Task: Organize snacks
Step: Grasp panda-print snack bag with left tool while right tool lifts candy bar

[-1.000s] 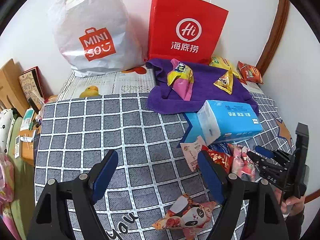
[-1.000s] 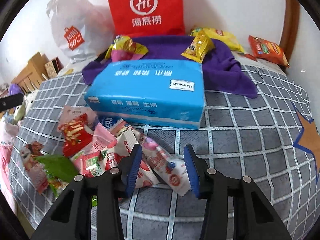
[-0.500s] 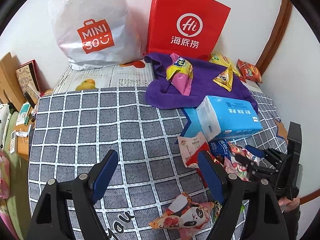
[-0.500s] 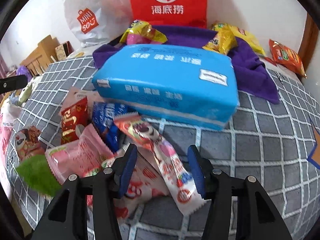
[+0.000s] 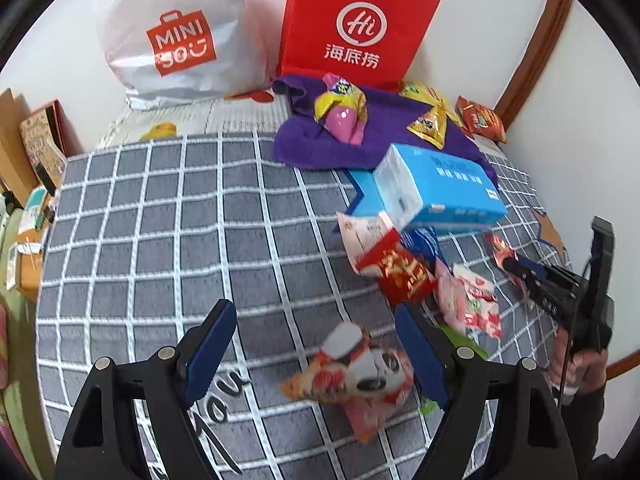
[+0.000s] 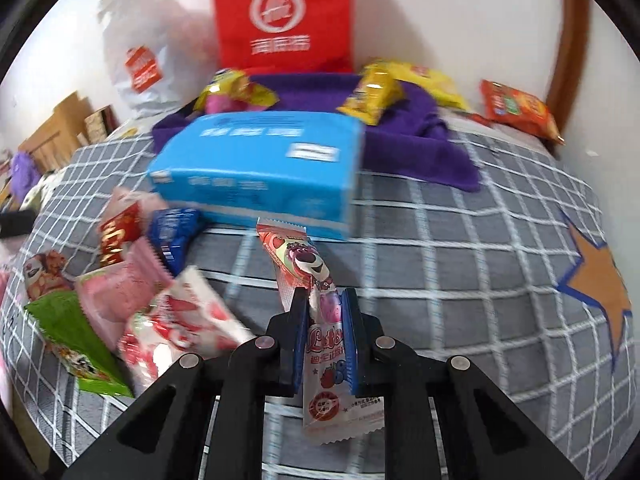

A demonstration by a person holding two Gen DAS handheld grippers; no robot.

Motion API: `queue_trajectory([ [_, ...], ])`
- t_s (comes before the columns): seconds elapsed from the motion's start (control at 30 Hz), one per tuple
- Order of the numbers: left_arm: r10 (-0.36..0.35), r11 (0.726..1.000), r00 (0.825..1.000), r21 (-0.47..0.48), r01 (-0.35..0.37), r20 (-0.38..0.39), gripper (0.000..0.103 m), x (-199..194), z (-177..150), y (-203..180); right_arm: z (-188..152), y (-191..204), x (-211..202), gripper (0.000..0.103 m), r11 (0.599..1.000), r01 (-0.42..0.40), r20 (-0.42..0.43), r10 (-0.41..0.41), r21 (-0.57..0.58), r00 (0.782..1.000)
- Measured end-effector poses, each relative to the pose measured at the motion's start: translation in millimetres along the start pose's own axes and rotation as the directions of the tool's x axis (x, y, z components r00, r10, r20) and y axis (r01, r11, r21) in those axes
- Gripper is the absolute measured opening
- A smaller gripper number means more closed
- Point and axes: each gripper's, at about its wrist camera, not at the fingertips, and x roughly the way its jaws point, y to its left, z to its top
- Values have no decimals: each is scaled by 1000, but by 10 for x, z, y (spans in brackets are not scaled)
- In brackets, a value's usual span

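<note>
**Right claw closes on a long bear-print snack packet**

Since half a second ago, our right gripper has closed its jaws: they stood apart over the long bear-print packet and now pinch it across its middle, its printed end poking forward toward the blue tissue pack. Our left gripper stands spread wide with nothing between its blue pads, and it has drifted closer to the panda-print packet, which lies just ahead of its right finger.

We are working on a bed covered by a grey checked blanket. Near its right edge a loose heap of snacks waits beside the tissue pack: a red and gold packet, a pink and white strawberry packet, a dark blue packet and a green packet. Toward the far edge, a purple towel carries a yellow and pink bag and a small yellow packet; an orange-red packet lies in the far right corner. Against the wall stand a red paper bag and a white plastic bag.

We judge the sorting barely begun: one packet is gripped, and most of the heap is untouched. Where the packets belong, the pictures do not show.
</note>
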Motion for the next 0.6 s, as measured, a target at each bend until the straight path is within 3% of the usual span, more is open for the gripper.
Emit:
queue_trajectory([
  [0.2, -33, 999, 999, 19, 34, -34, 80, 60, -134, -37, -79, -211, 99, 18, 997, 9, -30, -7, 71, 1000],
  [0.6, -77, 996, 991, 36, 81, -113, 82, 339, -295, -179, -141, -142, 104, 21, 998, 38, -1, -38, 46, 999],
])
